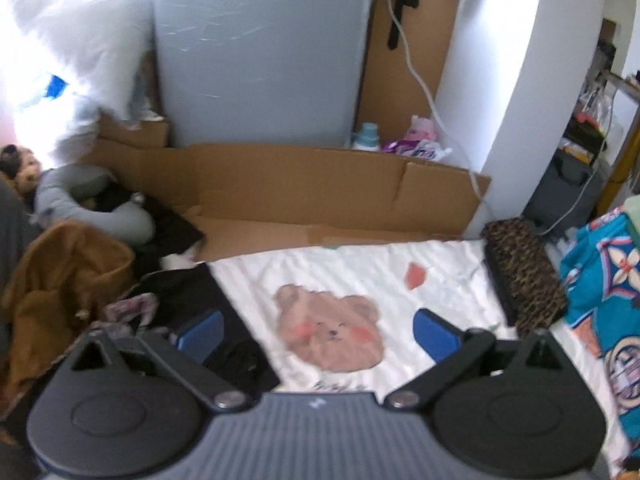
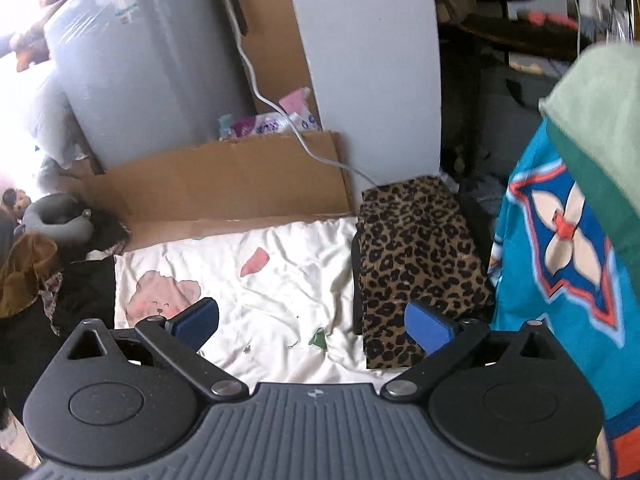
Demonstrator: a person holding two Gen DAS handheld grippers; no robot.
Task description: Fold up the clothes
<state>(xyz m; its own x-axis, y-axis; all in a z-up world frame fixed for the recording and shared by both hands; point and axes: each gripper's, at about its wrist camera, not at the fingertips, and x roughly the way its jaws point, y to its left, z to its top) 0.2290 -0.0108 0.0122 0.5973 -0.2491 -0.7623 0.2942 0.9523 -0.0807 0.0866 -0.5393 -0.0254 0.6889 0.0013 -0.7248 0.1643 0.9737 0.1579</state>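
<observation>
A folded leopard-print garment [image 2: 420, 256] lies at the right edge of a white sheet with a bear print [image 2: 272, 292]; it also shows in the left wrist view [image 1: 524, 272]. My right gripper [image 2: 312, 320] hovers above the sheet, open and empty, its right pad over the leopard garment's near corner. My left gripper [image 1: 318, 334] hangs open and empty above the bear print [image 1: 332, 332]. A heap of unfolded clothes, brown [image 1: 60, 280] and black [image 1: 192, 296], lies left of the sheet. A turquoise patterned cloth [image 2: 560, 264] hangs at the right.
Flattened cardboard [image 1: 300, 188] stands behind the sheet, with a grey appliance [image 1: 260, 52] and a white pillar [image 1: 512, 80] beyond. A white cable [image 2: 280, 116] runs down over the cardboard. A grey neck pillow [image 1: 84, 204] and a soft toy [image 1: 20, 168] lie at the left.
</observation>
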